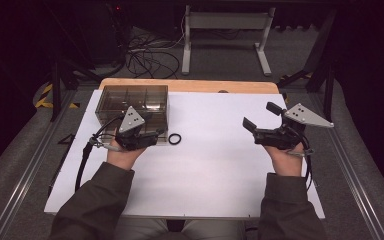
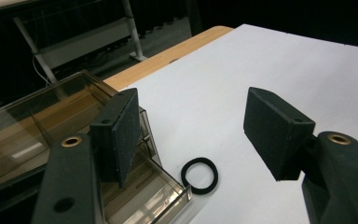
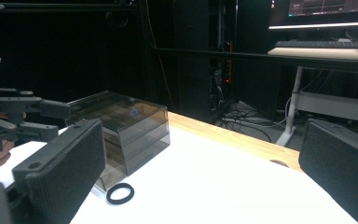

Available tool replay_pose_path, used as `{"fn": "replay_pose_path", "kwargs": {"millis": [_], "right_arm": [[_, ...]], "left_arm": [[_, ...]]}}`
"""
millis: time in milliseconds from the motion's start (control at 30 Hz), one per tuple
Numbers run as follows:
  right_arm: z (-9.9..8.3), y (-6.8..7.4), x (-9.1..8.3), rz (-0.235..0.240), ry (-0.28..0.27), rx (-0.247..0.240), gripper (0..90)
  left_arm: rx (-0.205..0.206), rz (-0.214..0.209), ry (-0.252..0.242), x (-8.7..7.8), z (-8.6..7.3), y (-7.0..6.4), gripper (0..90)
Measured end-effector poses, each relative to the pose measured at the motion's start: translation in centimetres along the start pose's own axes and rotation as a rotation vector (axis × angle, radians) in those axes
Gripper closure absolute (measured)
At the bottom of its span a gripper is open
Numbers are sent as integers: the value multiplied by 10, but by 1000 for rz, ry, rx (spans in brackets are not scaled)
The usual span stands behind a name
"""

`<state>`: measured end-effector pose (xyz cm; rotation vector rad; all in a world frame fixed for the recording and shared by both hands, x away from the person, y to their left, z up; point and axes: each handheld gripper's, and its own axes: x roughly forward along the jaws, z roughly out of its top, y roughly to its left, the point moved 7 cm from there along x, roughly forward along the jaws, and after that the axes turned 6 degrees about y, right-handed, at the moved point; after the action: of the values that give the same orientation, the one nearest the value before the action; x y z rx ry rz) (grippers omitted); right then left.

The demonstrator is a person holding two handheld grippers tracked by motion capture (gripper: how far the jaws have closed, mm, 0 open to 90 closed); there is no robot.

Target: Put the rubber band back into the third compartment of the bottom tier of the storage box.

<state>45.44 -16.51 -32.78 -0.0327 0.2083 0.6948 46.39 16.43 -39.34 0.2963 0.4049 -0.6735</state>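
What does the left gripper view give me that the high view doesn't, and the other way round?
The left gripper view shows, close up, the bottom drawer of the drawer box pulled partly out, with the black ring lying just beside its front corner, between the open jaws of the left gripper.

The high view shows the right gripper, open and well away from the ring, plus both forearms and the whole white table top.

Both show the ring flat on the table beside the box, untouched.
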Motion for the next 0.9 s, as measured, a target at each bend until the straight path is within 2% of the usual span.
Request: {"fn": "replay_pose_path", "kwargs": {"millis": [300, 900], "right_arm": [[1, 0, -1, 2, -4, 0, 14], [1, 0, -1, -1, -1, -3, 17]], "left_arm": [[14, -3, 26, 15, -4, -4, 415], [-14, -28, 63, 39, -13, -5, 480]]}}
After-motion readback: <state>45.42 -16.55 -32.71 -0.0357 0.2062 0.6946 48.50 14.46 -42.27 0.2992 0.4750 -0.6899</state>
